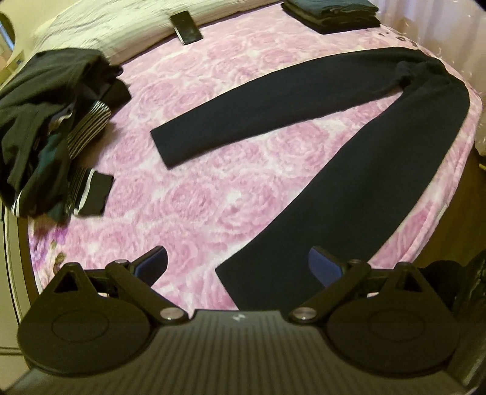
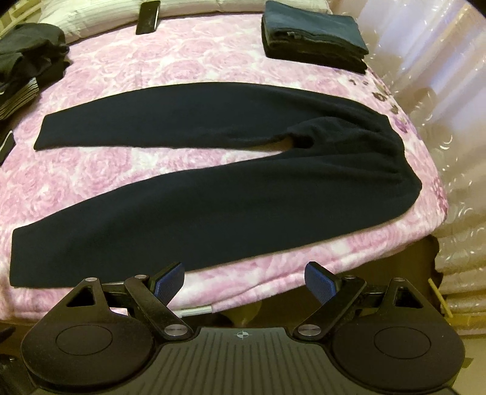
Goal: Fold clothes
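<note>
Dark navy trousers (image 1: 358, 170) (image 2: 194, 197) lie spread on the pink rose-patterned bed (image 1: 212, 194) (image 2: 121, 76), legs splayed in a V with the waist toward the right edge. My left gripper (image 1: 240, 267) is open just above the cuff of the nearer leg, with nothing between its blue pads. My right gripper (image 2: 244, 281) is open too, hovering at the bed's front edge just below the nearer leg. A pile of unfolded dark and striped clothes (image 1: 51, 133) (image 2: 27, 63) sits at the left. A stack of folded dark garments (image 1: 331, 13) (image 2: 313, 39) lies at the far right.
A black phone-like slab (image 1: 186, 26) (image 2: 148, 16) lies near the white pillow (image 1: 106, 27) at the head of the bed. Translucent plastic wrap (image 2: 440, 100) stands beyond the bed's right edge. Dark floor (image 2: 404, 264) shows below that corner.
</note>
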The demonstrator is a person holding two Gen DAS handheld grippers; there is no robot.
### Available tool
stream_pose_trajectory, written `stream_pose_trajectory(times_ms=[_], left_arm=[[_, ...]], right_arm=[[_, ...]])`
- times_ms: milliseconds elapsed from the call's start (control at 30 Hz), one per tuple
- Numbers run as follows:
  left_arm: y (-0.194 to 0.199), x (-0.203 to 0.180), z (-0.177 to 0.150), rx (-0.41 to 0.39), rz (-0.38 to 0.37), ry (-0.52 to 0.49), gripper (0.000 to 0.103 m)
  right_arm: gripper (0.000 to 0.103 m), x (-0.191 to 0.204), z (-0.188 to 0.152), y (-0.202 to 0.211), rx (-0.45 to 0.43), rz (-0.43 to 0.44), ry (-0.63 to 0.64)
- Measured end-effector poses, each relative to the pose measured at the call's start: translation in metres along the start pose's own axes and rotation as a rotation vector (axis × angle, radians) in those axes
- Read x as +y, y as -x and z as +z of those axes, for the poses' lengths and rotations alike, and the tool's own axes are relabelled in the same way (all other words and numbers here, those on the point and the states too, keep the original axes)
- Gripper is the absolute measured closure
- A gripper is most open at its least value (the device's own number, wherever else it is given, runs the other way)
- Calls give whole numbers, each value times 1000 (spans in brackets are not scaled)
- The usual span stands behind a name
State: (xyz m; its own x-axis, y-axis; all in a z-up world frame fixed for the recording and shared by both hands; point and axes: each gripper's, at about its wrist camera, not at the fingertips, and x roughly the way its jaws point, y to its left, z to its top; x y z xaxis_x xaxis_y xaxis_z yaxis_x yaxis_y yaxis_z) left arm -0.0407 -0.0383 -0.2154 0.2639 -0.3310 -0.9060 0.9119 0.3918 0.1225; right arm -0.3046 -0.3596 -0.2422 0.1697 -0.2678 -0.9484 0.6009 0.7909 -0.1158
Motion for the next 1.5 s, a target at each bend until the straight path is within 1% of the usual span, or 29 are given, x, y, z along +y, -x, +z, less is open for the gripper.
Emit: stream_pose_trajectory(times_ms=[133, 333, 533, 767, 867, 933, 1000, 1100, 1233, 1333, 1433, 1500], left_arm=[[-2, -4, 7, -5, -2, -28, 5], [-5, -10, 8, 4, -4, -35, 5], [-7, -11, 0, 26, -4, -30, 5], [-9, -10, -12, 53, -1, -8, 5], [-9, -5, -13, 55, -10, 11, 5], [-10, 0, -8, 44, -7, 9, 5], [-11, 8, 2, 29, 3, -2, 5], [-20, 23, 29, -5, 30, -24, 5], [-39, 35, 82, -54, 64, -59, 6], [-59, 40, 128, -83, 72, -66, 10], [-89, 40, 171, -87, 72, -74, 14], [-116, 39, 196, -81, 85, -90, 16]], right_arm=[[14, -3, -3, -2, 11, -1, -11], [14, -7, -4, -5, 23, -2, -14], [14, -3, -9, -10, 45, 9, -3], [14, 6, -16, -23, 93, 19, 31], [14, 4, -11, -20, 72, 7, 35], [14, 2, -7, -18, 59, 0, 37], [14, -5, 0, -14, 36, -10, 42], [14, -25, 19, -6, -12, -35, 68], [14, -64, 51, -9, -71, -62, 126], [14, -97, 87, -26, -88, -57, 183], [14, -129, 126, -60, -109, -27, 253], [16, -151, 154, -92, -119, 10, 308]])
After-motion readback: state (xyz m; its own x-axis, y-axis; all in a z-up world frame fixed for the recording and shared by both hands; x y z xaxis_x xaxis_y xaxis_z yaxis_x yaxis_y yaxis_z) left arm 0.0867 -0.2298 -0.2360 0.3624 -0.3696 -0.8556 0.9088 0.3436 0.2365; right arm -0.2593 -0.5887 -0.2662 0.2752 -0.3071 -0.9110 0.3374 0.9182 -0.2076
